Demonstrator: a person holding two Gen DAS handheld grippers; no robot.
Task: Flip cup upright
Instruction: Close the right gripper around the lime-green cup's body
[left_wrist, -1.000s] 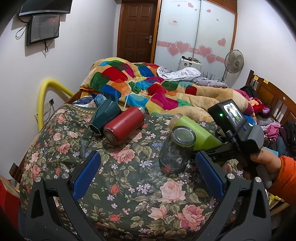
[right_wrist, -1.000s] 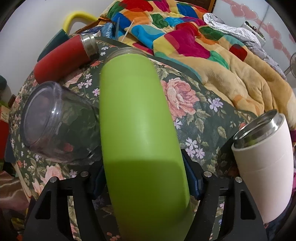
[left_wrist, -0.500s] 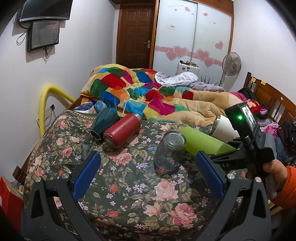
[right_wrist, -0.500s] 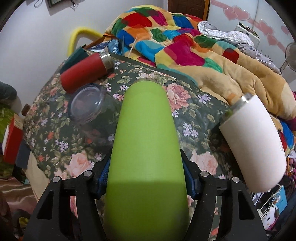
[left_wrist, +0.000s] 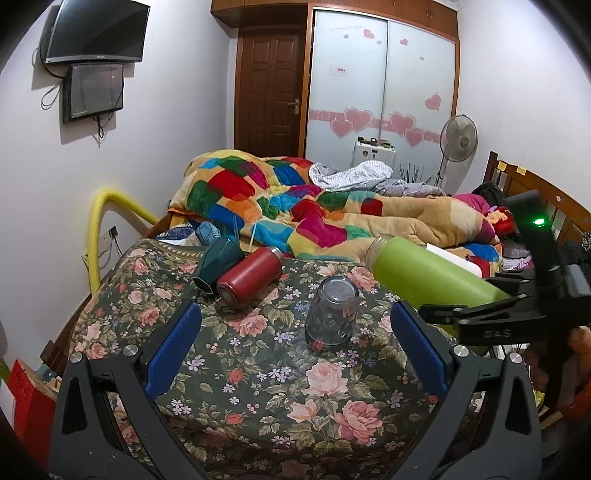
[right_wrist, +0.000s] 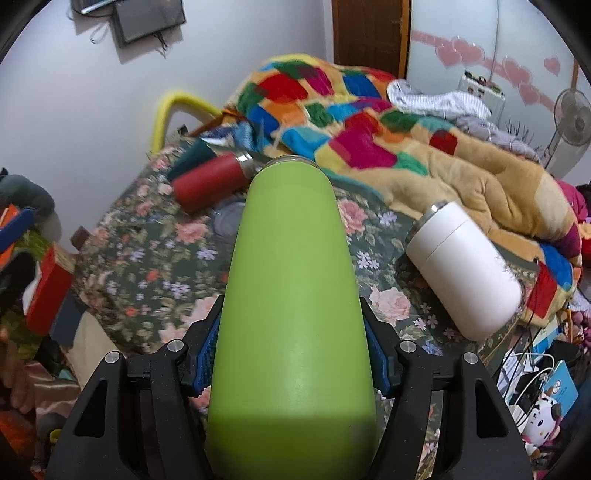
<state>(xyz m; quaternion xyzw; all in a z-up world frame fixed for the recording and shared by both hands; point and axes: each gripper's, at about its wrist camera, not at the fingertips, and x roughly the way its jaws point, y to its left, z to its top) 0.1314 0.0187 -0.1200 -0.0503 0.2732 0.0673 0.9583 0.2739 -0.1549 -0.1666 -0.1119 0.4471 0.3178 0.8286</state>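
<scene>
— Jaws first: how do they stand?
— Right gripper (right_wrist: 291, 363) pinches the green cup (right_wrist: 291, 295) near its base, blue pads (right_wrist: 207, 354) pressed against both flanks. The cup runs straight out between the jaws, mouth pointing away, held off the counter (left_wrist: 258, 369) at a slight upward tilt.
— And the left gripper (left_wrist: 295, 343)?
— Spread wide, holding nothing, hanging over the counter's near edge.
— What lies beyond it?
— Glass jar (left_wrist: 332, 314) standing mouth-down on the floral cloth, roughly centred ahead of the open jaws but apart from them. Farther left, a red flask (left_wrist: 251, 275) lies on its side, touching a dark teal cup (left_wrist: 218, 260).
— Anything to the right?
— White tumbler (right_wrist: 461, 266) lying on its side near the counter's right edge. Behind everything, the patchwork blanket (left_wrist: 295, 214) on the bed.
</scene>
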